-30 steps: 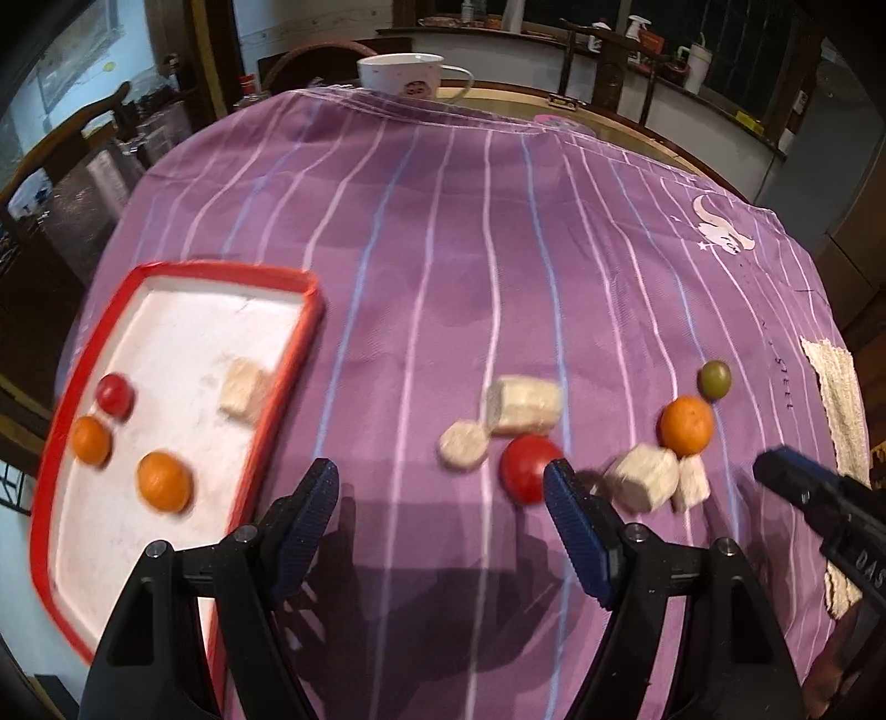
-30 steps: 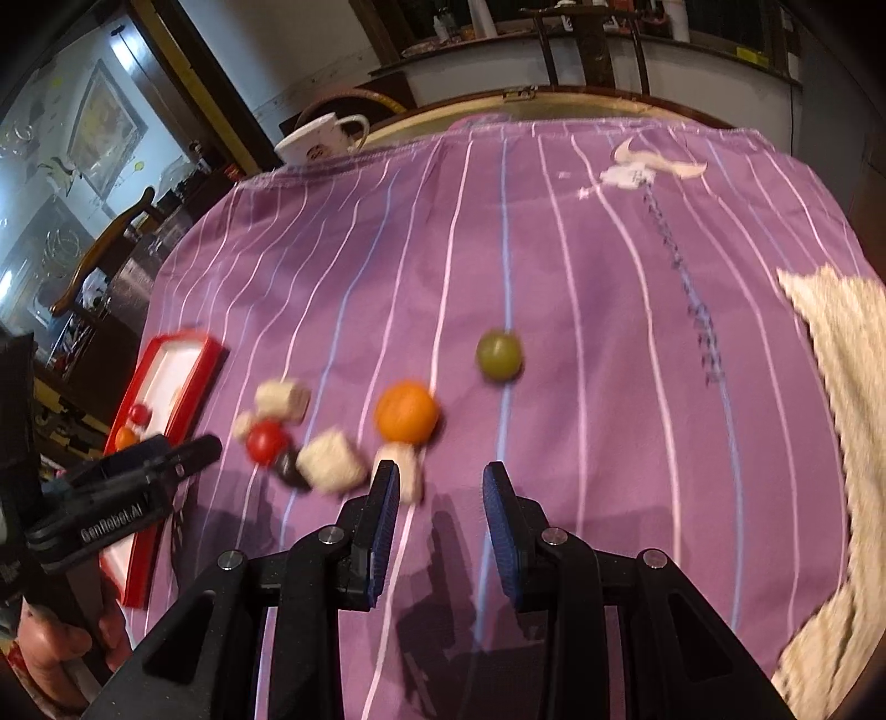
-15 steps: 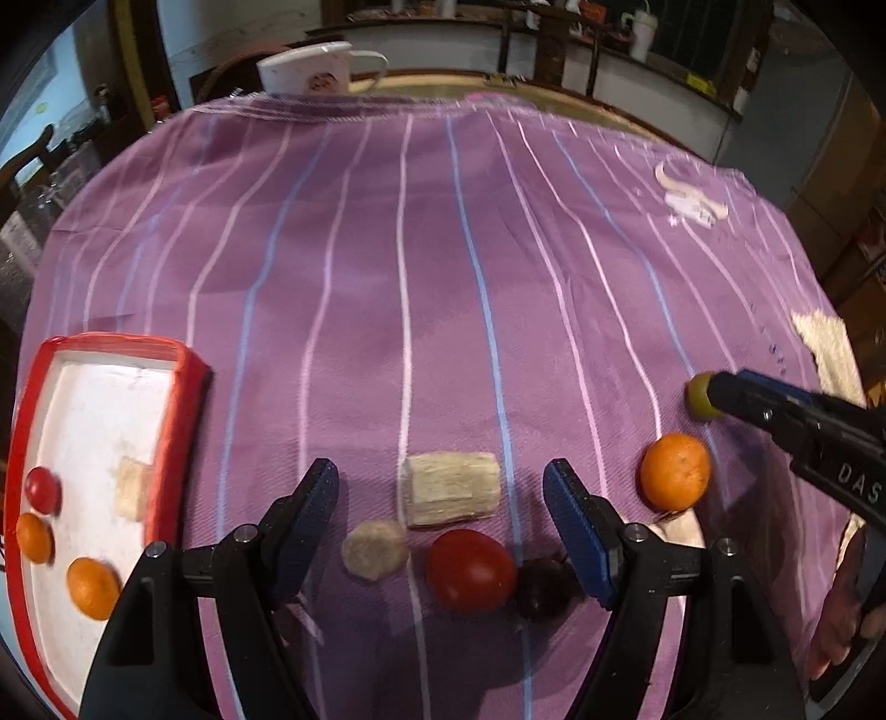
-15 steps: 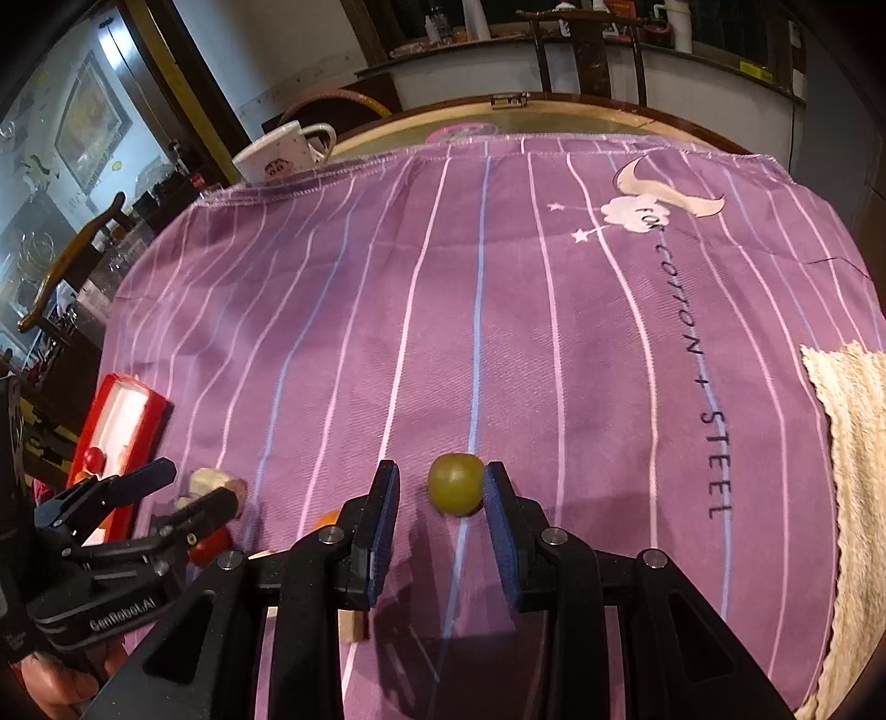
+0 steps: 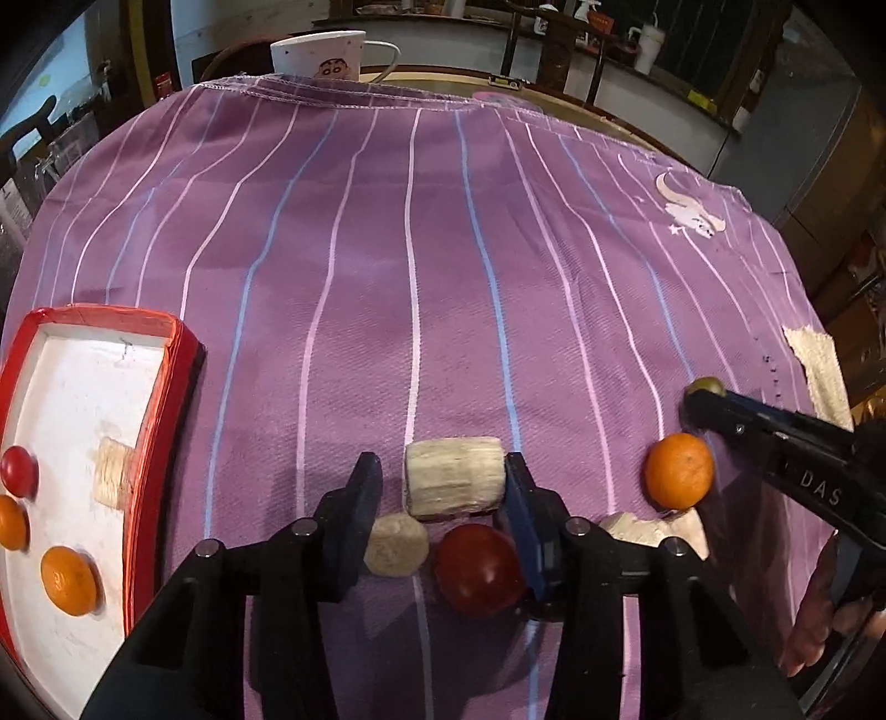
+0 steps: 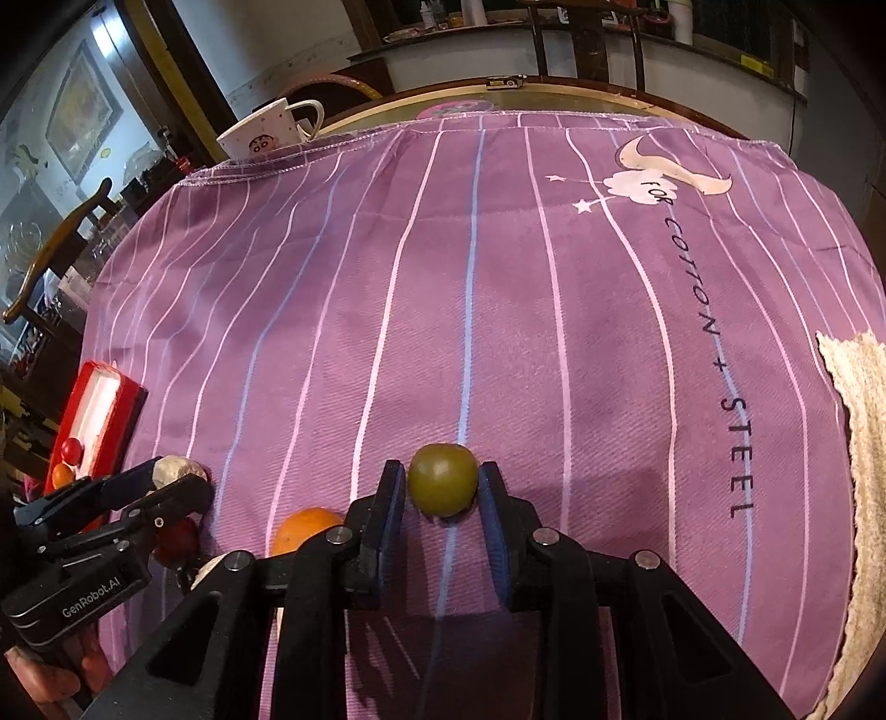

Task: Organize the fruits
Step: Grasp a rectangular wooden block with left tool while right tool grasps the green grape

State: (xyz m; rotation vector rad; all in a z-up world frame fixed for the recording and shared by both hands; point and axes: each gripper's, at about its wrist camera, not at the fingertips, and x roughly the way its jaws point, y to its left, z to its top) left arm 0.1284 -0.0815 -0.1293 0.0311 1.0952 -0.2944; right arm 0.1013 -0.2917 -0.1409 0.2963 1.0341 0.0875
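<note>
My left gripper (image 5: 443,468) points down at a cluster on the purple striped cloth (image 5: 443,249). Its jaws are closing with a pale cut chunk (image 5: 454,484) between them. The right pad touches the chunk and the left pad stands a little off it. A small pale round piece (image 5: 396,543) and a red tomato (image 5: 479,567) lie just below the chunk. My right gripper (image 6: 443,471) is closing, its pads against both sides of a green fruit (image 6: 443,479). An orange (image 5: 678,471) lies between the two grippers. The red-rimmed tray (image 5: 183,354) at the left holds a tomato, two oranges and a pale chunk.
A white mug (image 5: 318,52) stands at the table's far edge. A beige knitted cloth (image 6: 864,443) lies at the right edge. More pale pieces (image 5: 653,529) sit below the orange. A person's fingers (image 5: 803,648) hold the right gripper.
Both grippers came forward and down. The left jaws narrowed around the pale chunk. The right jaws went from bare cloth to closing onto the green fruit.
</note>
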